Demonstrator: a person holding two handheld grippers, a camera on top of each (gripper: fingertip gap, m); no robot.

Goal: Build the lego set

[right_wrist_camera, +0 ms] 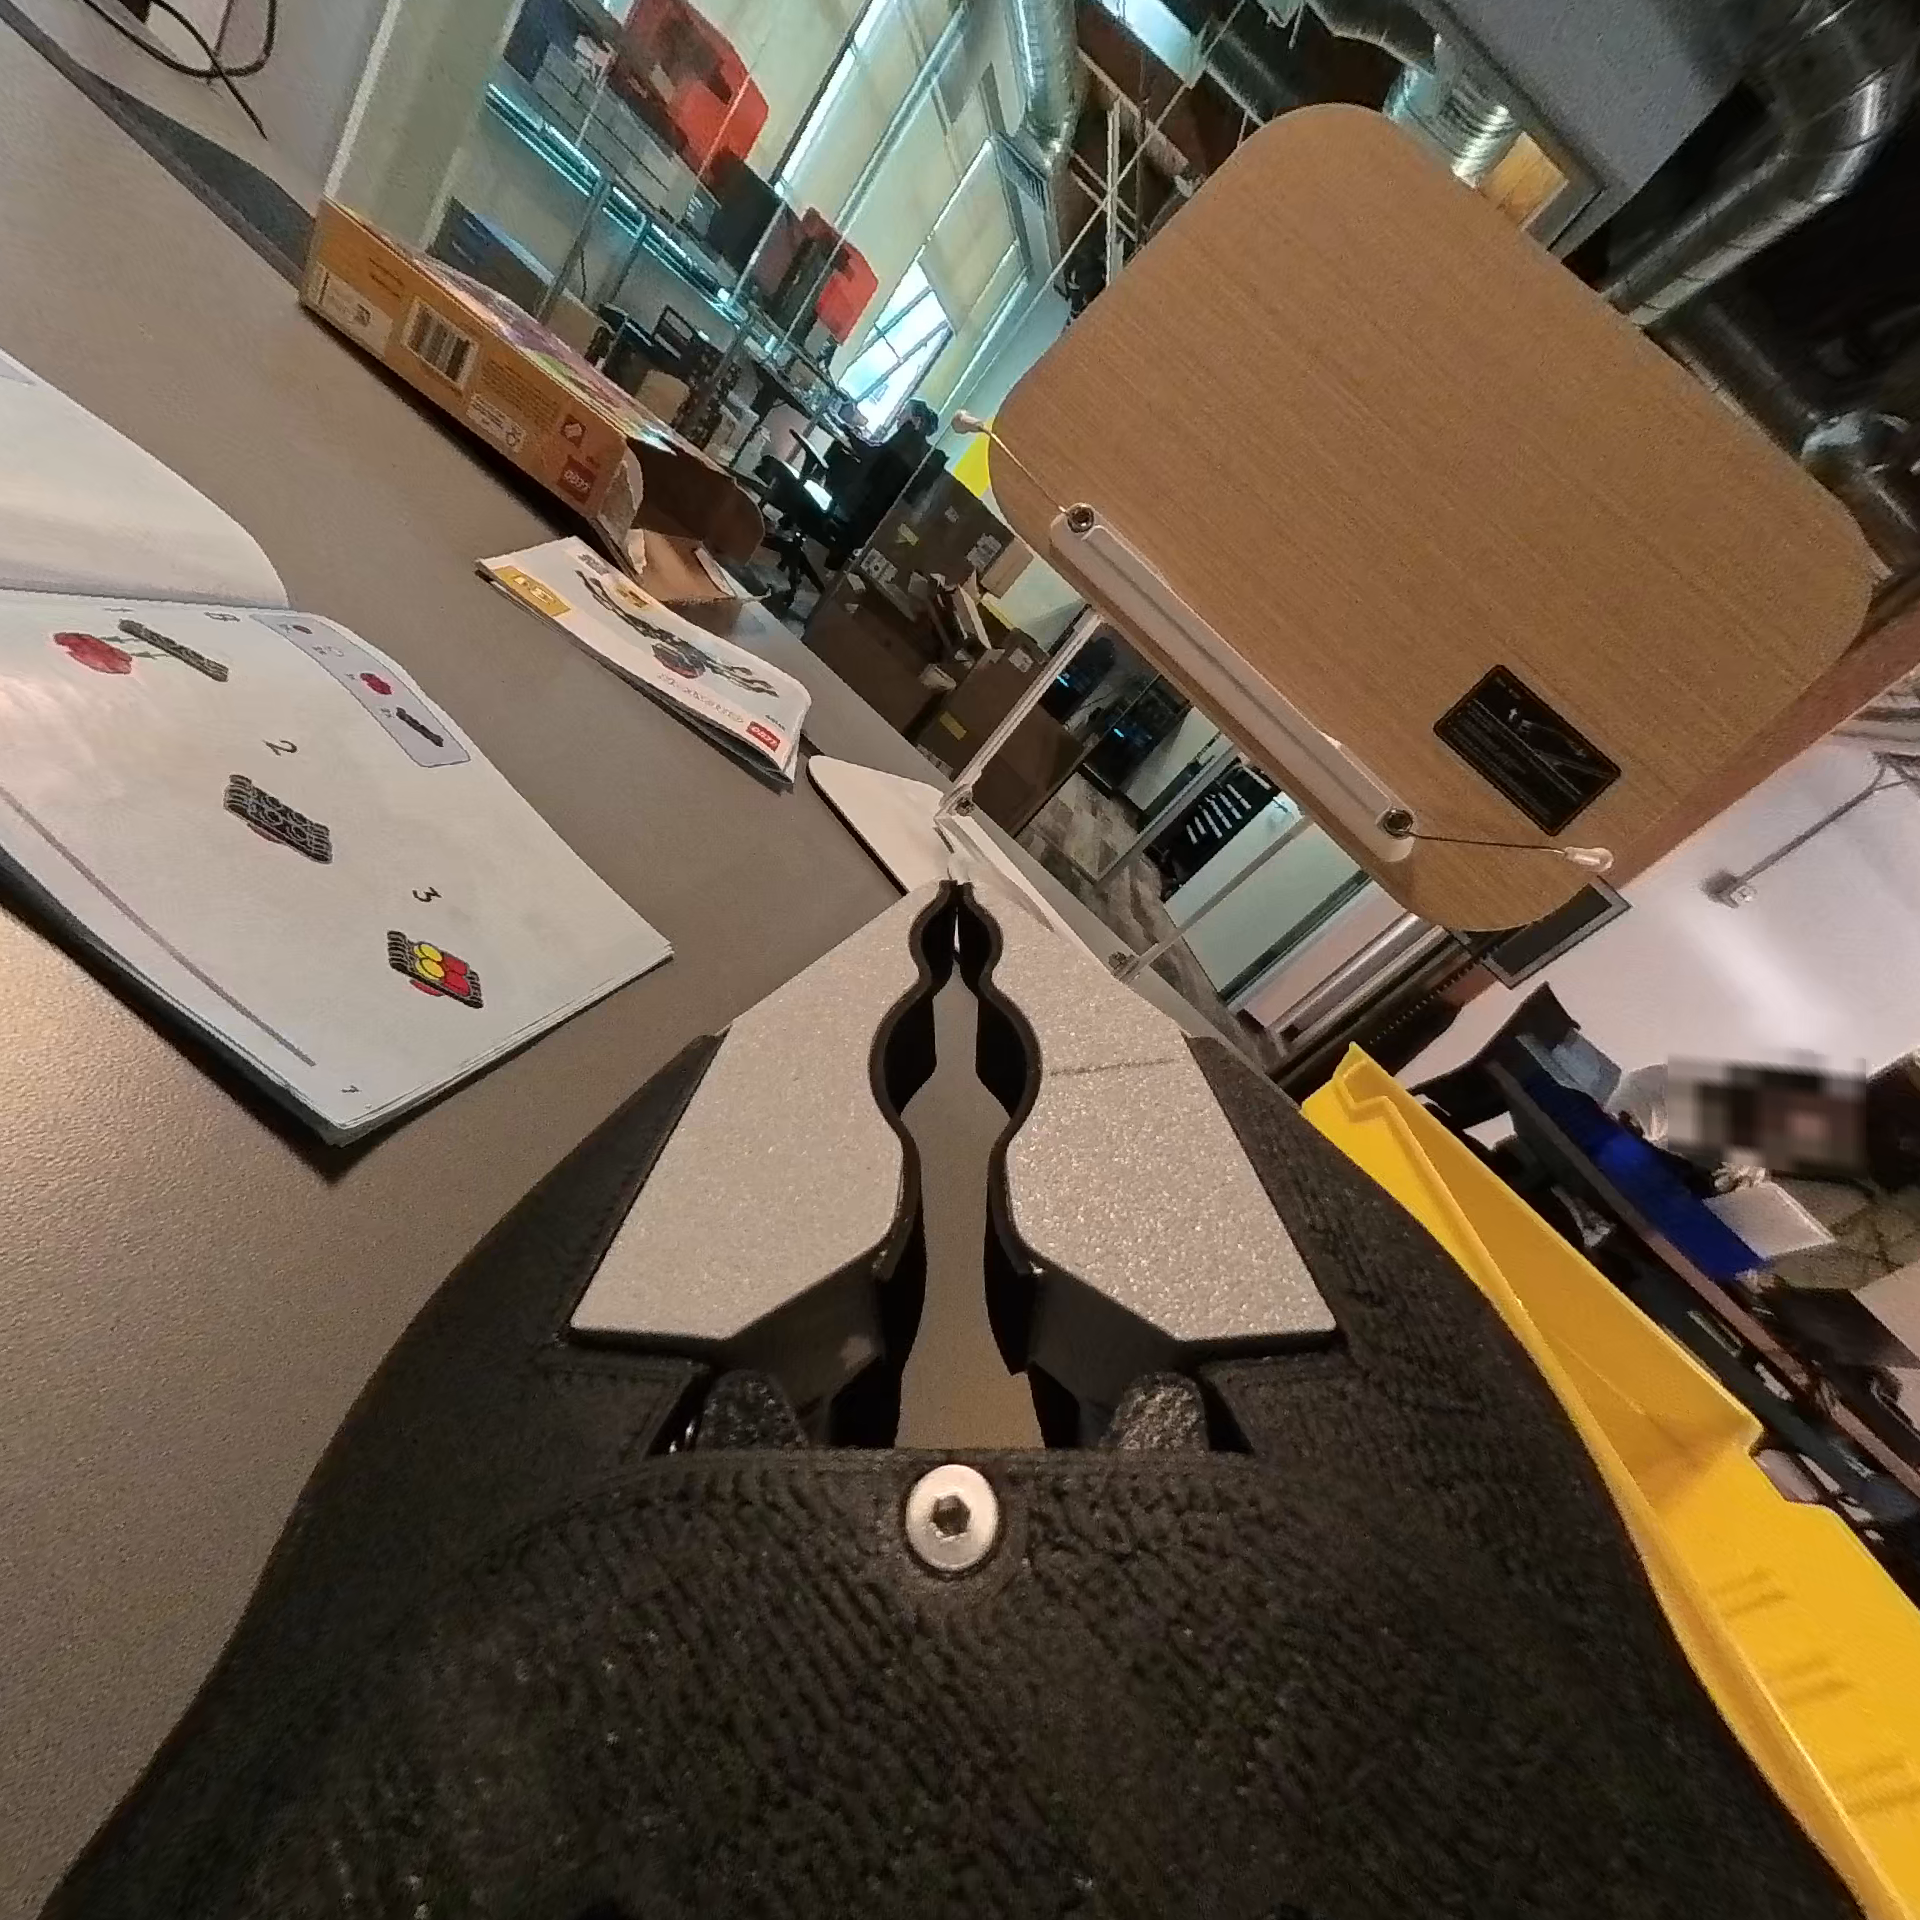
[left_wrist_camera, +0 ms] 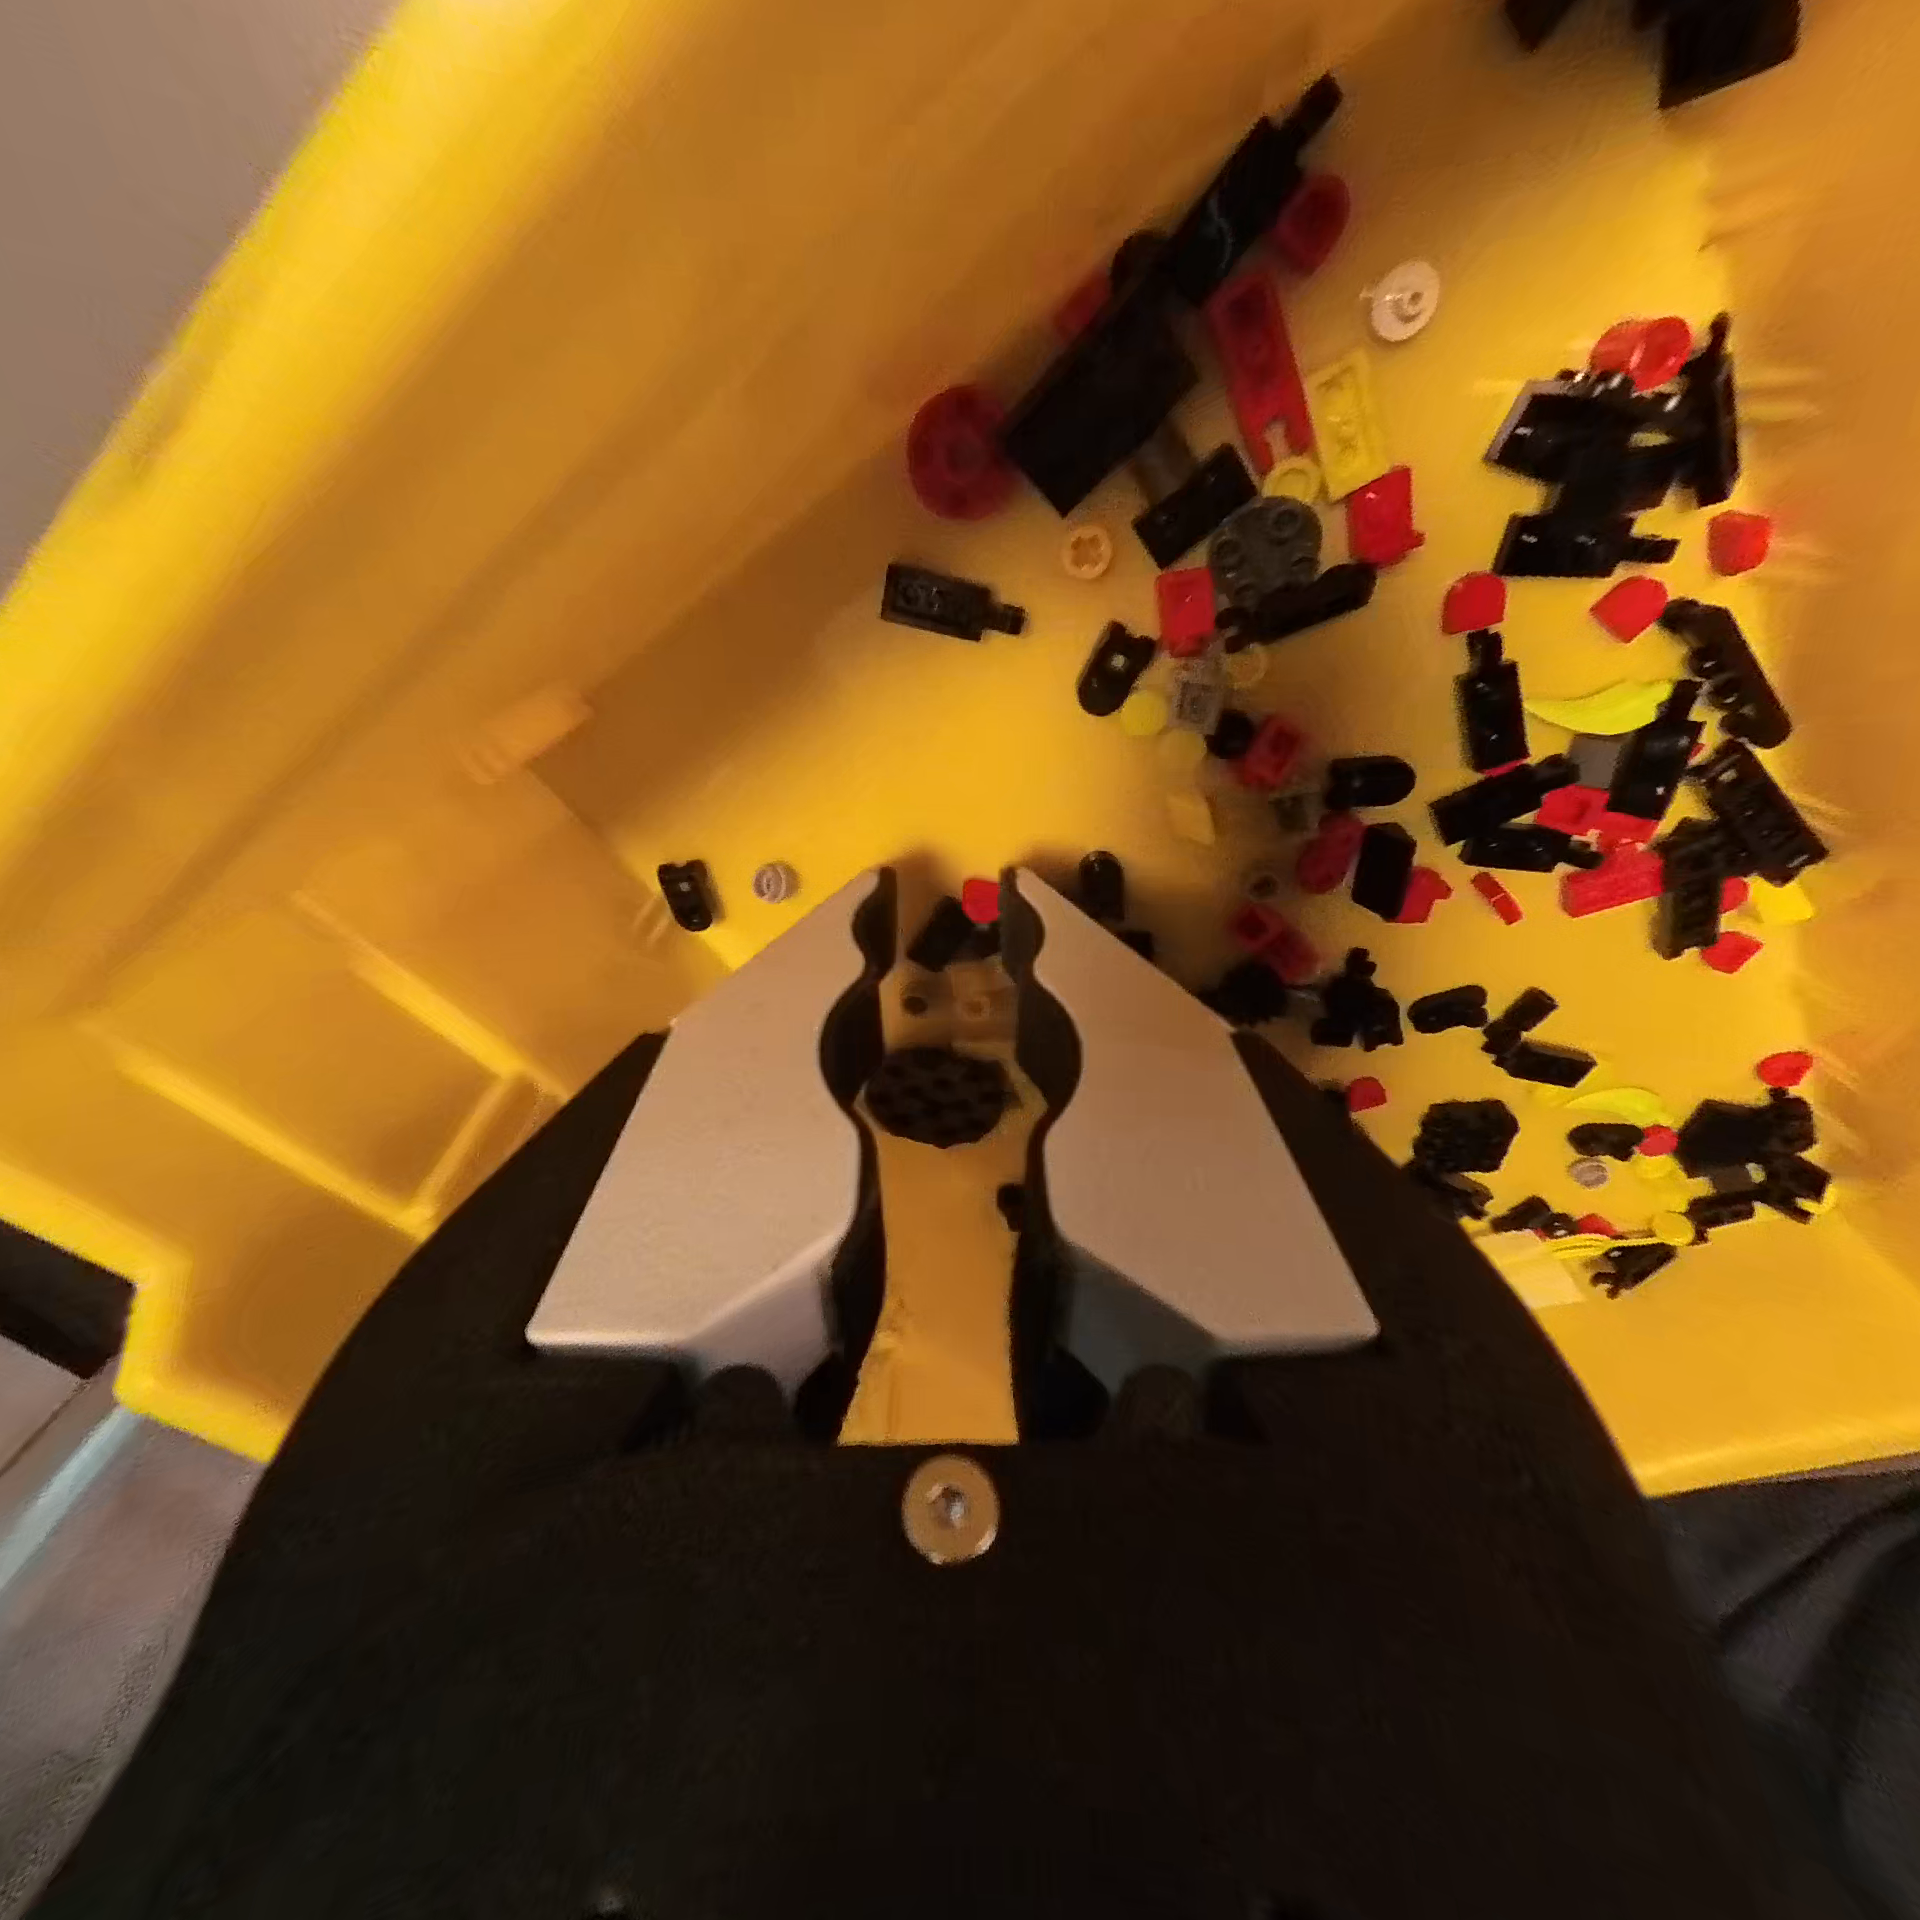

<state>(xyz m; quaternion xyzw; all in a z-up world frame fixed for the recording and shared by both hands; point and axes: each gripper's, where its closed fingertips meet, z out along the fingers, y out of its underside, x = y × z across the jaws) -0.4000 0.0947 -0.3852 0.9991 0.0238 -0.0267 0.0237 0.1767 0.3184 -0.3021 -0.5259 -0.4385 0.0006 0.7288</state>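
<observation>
Left wrist view: parted left tool [left_wrist_camera: 948,891] over scattered black, red, yellow lego pieces [left_wrist_camera: 1455,748]; right tool [right_wrist_camera: 958,902] pinched closed.

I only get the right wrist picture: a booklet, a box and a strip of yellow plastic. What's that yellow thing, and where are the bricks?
Observer: It is a yellow tray, and the loose bricks lie inside it, mostly black and red.
Operator: Is the other gripper busy?
Observer: The left gripper is over the tray, jaws a little apart, nothing clamped.
Operator: Anything right under it?
Observer: A round black studded piece shows between its fingers, lying on the tray floor.
</observation>
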